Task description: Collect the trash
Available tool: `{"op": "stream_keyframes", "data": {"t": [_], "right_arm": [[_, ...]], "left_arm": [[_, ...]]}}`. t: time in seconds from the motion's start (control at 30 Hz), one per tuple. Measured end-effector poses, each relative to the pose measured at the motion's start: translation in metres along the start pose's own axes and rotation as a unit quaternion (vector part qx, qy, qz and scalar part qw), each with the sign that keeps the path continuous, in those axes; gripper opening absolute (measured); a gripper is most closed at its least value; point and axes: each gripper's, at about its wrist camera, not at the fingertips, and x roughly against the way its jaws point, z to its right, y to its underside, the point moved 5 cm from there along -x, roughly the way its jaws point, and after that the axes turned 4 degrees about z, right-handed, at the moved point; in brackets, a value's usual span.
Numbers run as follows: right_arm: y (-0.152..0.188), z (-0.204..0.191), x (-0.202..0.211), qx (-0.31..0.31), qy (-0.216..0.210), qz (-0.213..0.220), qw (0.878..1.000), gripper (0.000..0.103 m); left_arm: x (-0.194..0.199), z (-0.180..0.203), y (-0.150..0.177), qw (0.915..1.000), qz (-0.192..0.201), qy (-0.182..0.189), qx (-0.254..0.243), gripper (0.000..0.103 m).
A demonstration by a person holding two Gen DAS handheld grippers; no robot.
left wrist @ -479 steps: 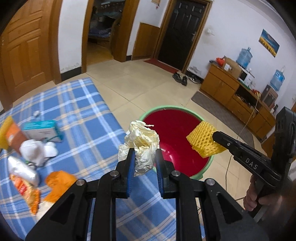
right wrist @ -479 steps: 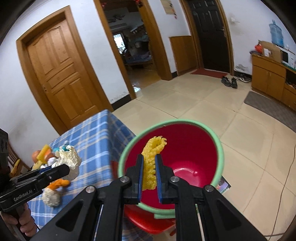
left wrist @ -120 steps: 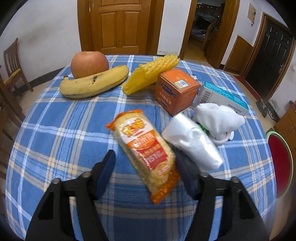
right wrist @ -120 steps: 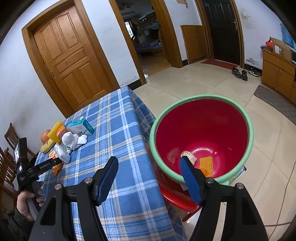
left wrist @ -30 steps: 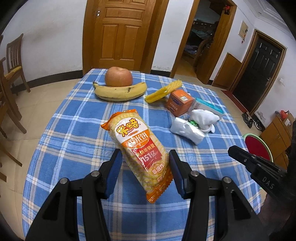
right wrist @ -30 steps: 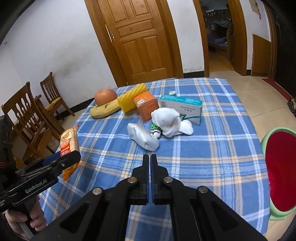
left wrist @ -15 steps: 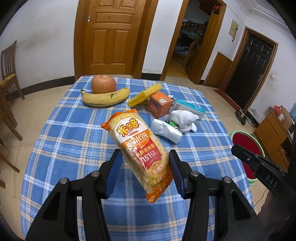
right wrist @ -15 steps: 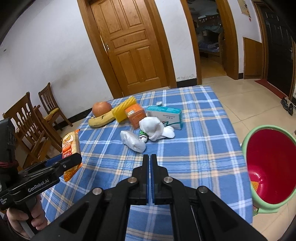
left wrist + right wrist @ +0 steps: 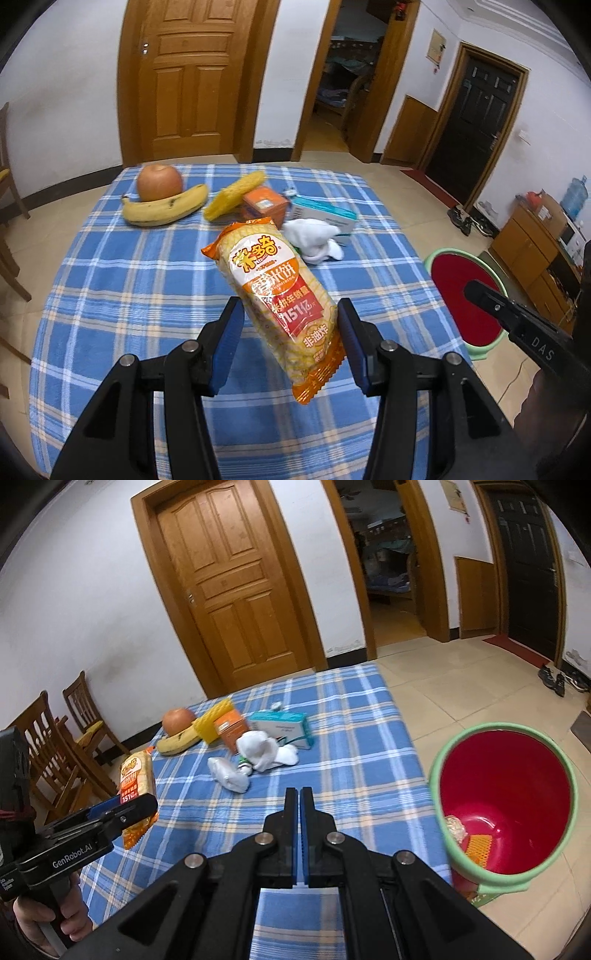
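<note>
White walls, beige tiled floor point(image 9: 443, 686), panelled wooden door point(image 9: 236, 587), wooden chairs point(image 9: 55, 738) left, low cabinet point(image 9: 532, 251) right.

blue-and-white plaid tablecloth point(image 9: 122, 280), orange-yellow snack packet point(image 9: 280, 295), red bin point(image 9: 506, 801) with green rim.

An apple point(image 9: 159, 182) touches a banana point(image 9: 164, 209) on the blue plaid tablecloth point(image 9: 129, 280), wooden chairs point(image 9: 55, 746) beside.

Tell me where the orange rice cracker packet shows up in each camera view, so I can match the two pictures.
Left wrist view: the rice cracker packet is at centre, held between the left tongs.
Right wrist view: the same packet is at the left edge, sticking up from the left tongs, above the table's left side.
Shared landmark: the banana beside the apple.
</note>
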Motion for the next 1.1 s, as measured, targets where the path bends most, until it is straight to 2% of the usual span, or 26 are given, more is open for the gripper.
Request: {"op": "stream_keyframes", "data": {"t": [0.33,0.5,0.7,0.83,0.9,1.1], "right_arm": [[-0.001,0.047,0.020,-0.033,0.026,0.016,0.999,0.003],[0.002,0.054,0.018,-0.037,0.025,0.009,0.999,0.005],[0.006,0.041,0.010,-0.030,0.012,-0.002,0.999,0.006],[0.006,0.026,-0.001,-0.028,0.002,-0.011,1.000,0.024],[0.006,0.016,-0.007,-0.023,-0.007,-0.017,1.000,0.025],[0.005,-0.019,-0.031,0.013,-0.029,-0.034,0.999,0.038]], "left_arm": [[-0.007,0.031,-0.003,0.9995,-0.003,0.022,-0.022,0.052],[-0.008,0.024,-0.004,0.9998,-0.005,0.014,-0.017,0.052],[-0.007,0.001,-0.003,1.0000,-0.005,-0.008,0.001,0.052],[-0.005,-0.023,-0.001,0.9994,-0.004,-0.030,0.017,0.052],[-0.004,-0.034,0.000,0.9989,-0.004,-0.041,0.023,0.052],[-0.004,-0.066,0.005,0.9969,-0.005,-0.065,0.044,0.052]]}}
